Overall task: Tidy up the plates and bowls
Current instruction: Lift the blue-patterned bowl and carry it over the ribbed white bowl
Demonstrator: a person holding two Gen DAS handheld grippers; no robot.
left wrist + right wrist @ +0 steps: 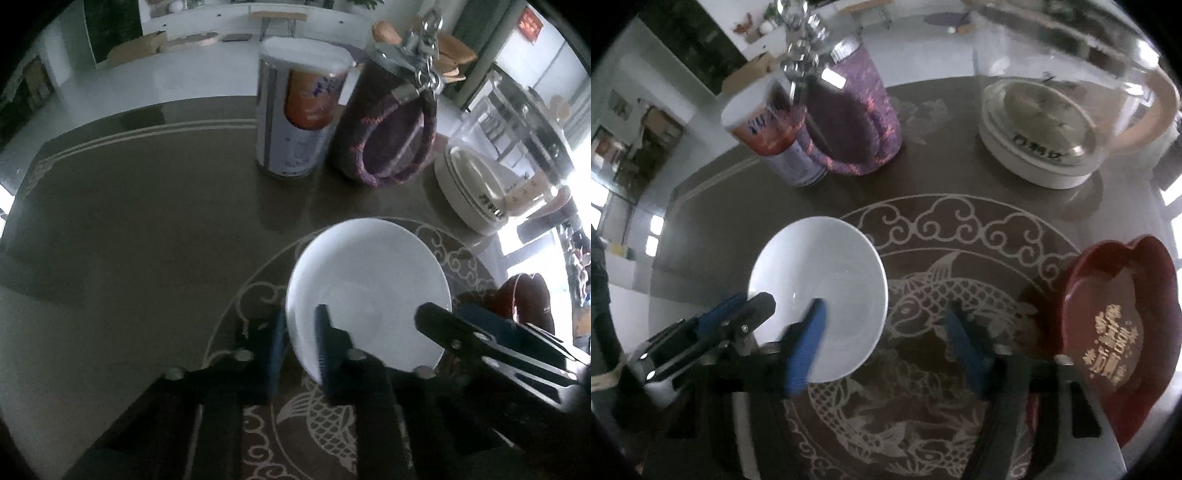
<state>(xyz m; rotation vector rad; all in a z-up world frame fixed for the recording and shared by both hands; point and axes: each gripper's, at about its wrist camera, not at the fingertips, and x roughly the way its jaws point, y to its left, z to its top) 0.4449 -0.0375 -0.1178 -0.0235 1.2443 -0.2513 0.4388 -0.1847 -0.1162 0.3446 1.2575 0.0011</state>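
Low at centre frame, the left gripper (pixel 301 341) pinches the white bowl's (pixel 369 280) near-left rim, while the right gripper (pixel 886 343) straddles its opposite edge, unclenched.

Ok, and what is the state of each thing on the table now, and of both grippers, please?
left gripper: shut on the rim of the white bowl.
right gripper: open, astride the bowl's other rim, not pressing.
white bowl: upright, empty.
red dish: upright, empty, untouched.
can: upright, lid on.
purple-sleeved bottle: upright, clasp top on.
glass kettle: on its white base; contents unclear.
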